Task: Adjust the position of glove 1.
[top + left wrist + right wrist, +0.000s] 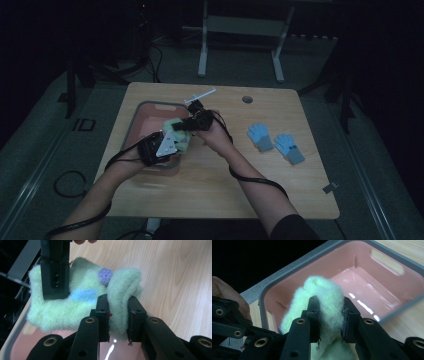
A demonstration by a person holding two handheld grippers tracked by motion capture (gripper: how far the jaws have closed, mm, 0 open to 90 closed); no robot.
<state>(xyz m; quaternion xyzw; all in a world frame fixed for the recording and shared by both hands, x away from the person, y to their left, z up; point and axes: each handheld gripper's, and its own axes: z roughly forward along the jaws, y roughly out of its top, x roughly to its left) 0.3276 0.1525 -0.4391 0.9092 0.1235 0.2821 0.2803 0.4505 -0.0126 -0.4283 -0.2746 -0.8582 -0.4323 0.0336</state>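
A fuzzy pale green fabric piece with a blue patch and a purple dot hangs over the right edge of a pink bin with a grey rim. My left gripper is shut on a folded edge of the piece, pads pressed into the fluff. My right gripper is shut on another bunched part, held above the bin. In the left gripper view the right gripper's black jaw reaches down onto the piece at the upper left.
Two blue gloves with grey cuffs lie on the wooden table's right half. A white stick-like object lies behind the bin. A round hole sits near the table's far edge. A metal stand's legs rest on the floor beyond.
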